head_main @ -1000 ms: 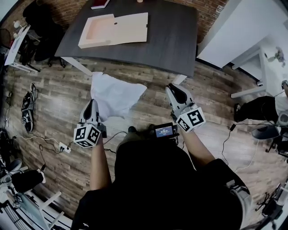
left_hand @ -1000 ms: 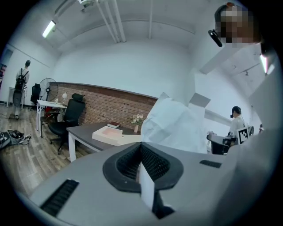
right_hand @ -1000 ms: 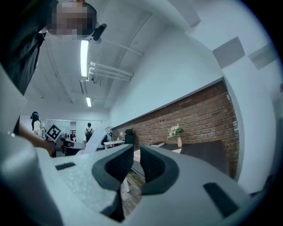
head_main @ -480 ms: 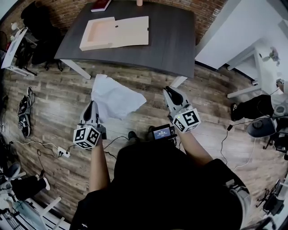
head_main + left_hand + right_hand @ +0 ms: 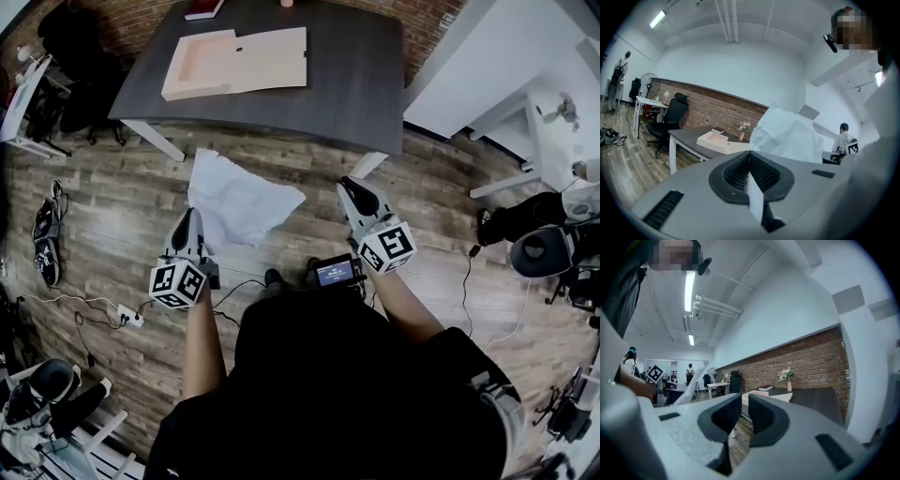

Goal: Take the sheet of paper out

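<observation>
Left claw (image 5: 190,217): clenched on crumpled paper (image 5: 239,202), above floor (image 5: 112,216). Right claw (image 5: 354,187): released, empty. Open box (image 5: 234,61): on table (image 5: 356,75), well apart from both.

Soft, even ceiling light fills the room. The head view is rather dim and low in contrast. Its edges bend strongly outward from the left gripper (image 5: 190,220) and right gripper (image 5: 352,186), and its corners darken. The person's dark clothing (image 5: 328,375) behind both grippers is nearly black, without detail.

In the right gripper view a ceiling strip light (image 5: 689,289) high up-left of the jaws glares white. In the left gripper view a tube light (image 5: 657,18) shines far up-left of the jaws.

Both gripper views sit in a round black border and have a cool blue cast. The nearest jaw surfaces are soft. The sheet of paper (image 5: 787,133) just above the left jaws looks pale and washed out.
</observation>
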Demonstrator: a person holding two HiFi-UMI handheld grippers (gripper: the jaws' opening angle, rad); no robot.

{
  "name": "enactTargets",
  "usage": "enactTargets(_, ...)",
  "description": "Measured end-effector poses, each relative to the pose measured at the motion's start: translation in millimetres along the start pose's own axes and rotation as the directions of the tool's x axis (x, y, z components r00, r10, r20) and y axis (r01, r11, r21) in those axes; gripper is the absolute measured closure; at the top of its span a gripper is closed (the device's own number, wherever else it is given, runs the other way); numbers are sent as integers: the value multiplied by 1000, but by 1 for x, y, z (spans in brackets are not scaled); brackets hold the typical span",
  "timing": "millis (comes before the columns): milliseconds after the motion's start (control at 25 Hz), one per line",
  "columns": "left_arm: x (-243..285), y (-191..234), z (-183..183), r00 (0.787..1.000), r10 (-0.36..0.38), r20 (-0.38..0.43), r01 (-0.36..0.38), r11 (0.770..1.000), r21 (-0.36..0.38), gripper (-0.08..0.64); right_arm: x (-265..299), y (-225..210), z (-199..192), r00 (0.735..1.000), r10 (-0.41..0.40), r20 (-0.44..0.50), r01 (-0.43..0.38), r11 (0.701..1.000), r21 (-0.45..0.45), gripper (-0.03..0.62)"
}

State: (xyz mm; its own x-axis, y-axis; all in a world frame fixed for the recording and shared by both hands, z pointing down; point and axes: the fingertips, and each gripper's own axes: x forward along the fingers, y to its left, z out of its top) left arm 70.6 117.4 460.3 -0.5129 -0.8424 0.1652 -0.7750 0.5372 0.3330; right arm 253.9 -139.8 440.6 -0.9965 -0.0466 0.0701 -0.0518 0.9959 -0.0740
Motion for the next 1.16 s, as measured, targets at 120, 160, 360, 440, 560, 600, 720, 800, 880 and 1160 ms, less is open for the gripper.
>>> enactTargets(120,1,-1,-1,1000,-8,-2,8,1000,-9,566,-3,0,1,1000,-3,4,3,1000,5,547)
enactTargets(160,2,-1,-2,1000,-9,-4,9,1000,-13,566,-3,0,1,1000,-6,3,6,1000,6,550)
enactTargets(360,6,-9,-5,1000,-17,-11,17,1000,-20,566,-8,-7,1,1000,-11,3,10,1000,8,555)
enactTargets(440,6,-11,-6,1000,-17,-13,17,1000,-22,566,-10,-9,0,1000,-11,4,11,1000,11,555)
enactTargets(560,6,-12,-9,1000,-14,-17,14,999,-31,566,-13,-13,-2,1000,-15,8,15,1000,23,555)
enactTargets(600,7,-13,-9,1000,-13,-18,12,999,-35,566,-13,-15,-3,1000,-17,9,16,1000,26,555)
enactTargets(720,8,-15,-11,1000,-9,-20,8,999,-42,566,-15,-19,-4,1000,-16,12,16,999,31,555)
enactTargets(800,10,-18,-11,1000,-6,-19,5,999,-45,566,-16,-22,-4,1000,-14,14,14,999,32,555)
enactTargets(880,12,-22,-12,1000,-4,-17,3,999,-50,566,-17,-27,-7,1000,-15,15,14,999,38,555)
enactTargets(1160,28,-37,-20,1000,-3,-30,1,997,-74,566,-18,-51,-9,1000,-8,27,7,998,60,555)
